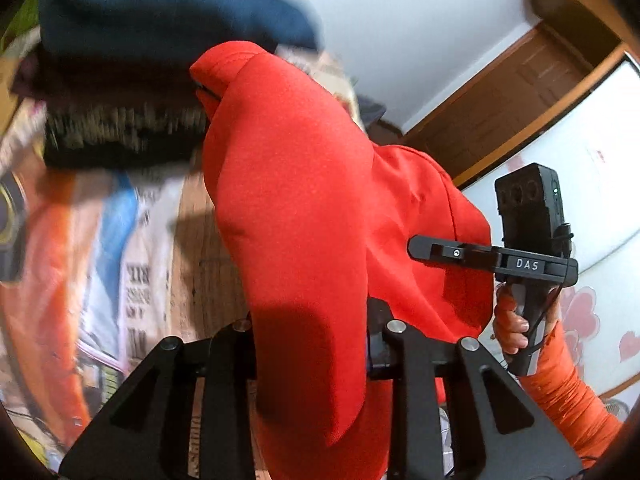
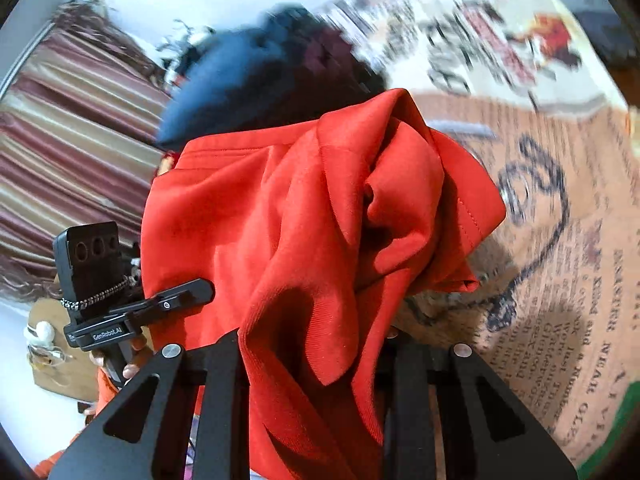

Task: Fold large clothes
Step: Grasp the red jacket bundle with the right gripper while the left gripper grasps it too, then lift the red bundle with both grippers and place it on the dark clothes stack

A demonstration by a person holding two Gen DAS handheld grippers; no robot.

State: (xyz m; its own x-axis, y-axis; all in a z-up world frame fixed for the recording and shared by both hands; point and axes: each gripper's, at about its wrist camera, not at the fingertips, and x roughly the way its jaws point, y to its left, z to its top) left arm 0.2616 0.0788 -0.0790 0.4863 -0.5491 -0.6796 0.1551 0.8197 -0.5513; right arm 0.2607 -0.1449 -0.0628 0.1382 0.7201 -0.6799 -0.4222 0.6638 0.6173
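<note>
A home, likely a bedroom: a wooden door frame (image 1: pixel 516 92), a white wall with heart stickers (image 1: pixel 580 312), striped curtains (image 2: pixel 72 136) and a printed blanket (image 2: pixel 560 280) (newspaper-style lettering) underneath.

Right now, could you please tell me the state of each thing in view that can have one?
Red garment: lifted, bunched, hanging between both tongs.
Left tongs: shut on the red garment.
Right tongs: shut on the red garment.
Dark clothes: piled behind the garment, blurred.
Printed cloth: spread flat underneath.
</note>
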